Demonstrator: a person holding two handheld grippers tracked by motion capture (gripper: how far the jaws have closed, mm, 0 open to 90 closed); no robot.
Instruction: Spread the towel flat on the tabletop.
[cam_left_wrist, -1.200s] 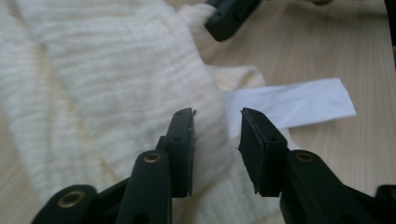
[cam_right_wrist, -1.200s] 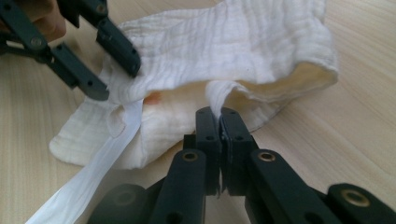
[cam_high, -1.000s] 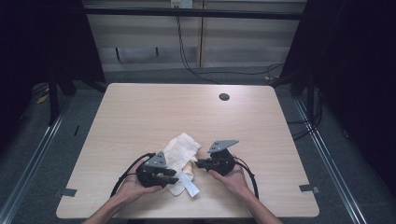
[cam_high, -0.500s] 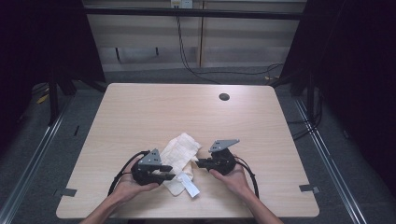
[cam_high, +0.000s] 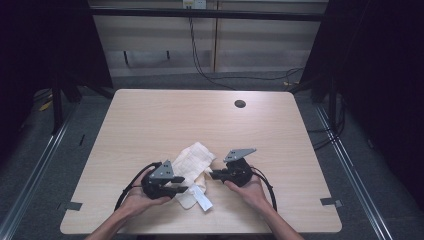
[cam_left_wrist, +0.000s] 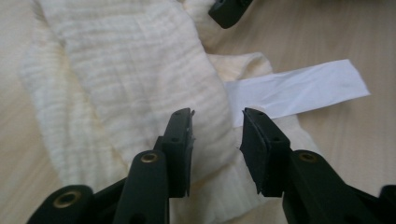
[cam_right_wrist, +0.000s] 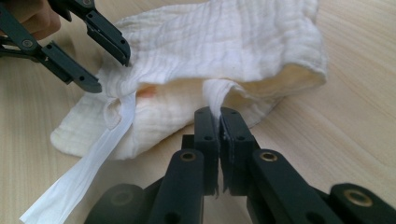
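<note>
Here my left gripper (cam_left_wrist: 215, 122) hovers over the cream cloth (cam_high: 192, 167) near the table's (cam_high: 150, 120) front edge, its jaws apart and just closing; my right gripper (cam_right_wrist: 219, 122) pinches a fold of it.

No readable text, label, brand, number or sign anywhere. Long white paper-like tag (cam_left_wrist: 299, 91) sewn to the crumpled cream gauze cloth (cam_left_wrist: 126, 74): blank on the visible side, in the left gripper view and also in the right gripper view (cam_right_wrist: 88, 163). Nothing printed on the cloth itself. No marking on the light wooden table (cam_high: 150, 120) and none on the black plastic tongs in the two gripper views. Small pale plate (cam_high: 194, 4) on the wall at the top edge of the high view: too small and blurred for reading.
</note>
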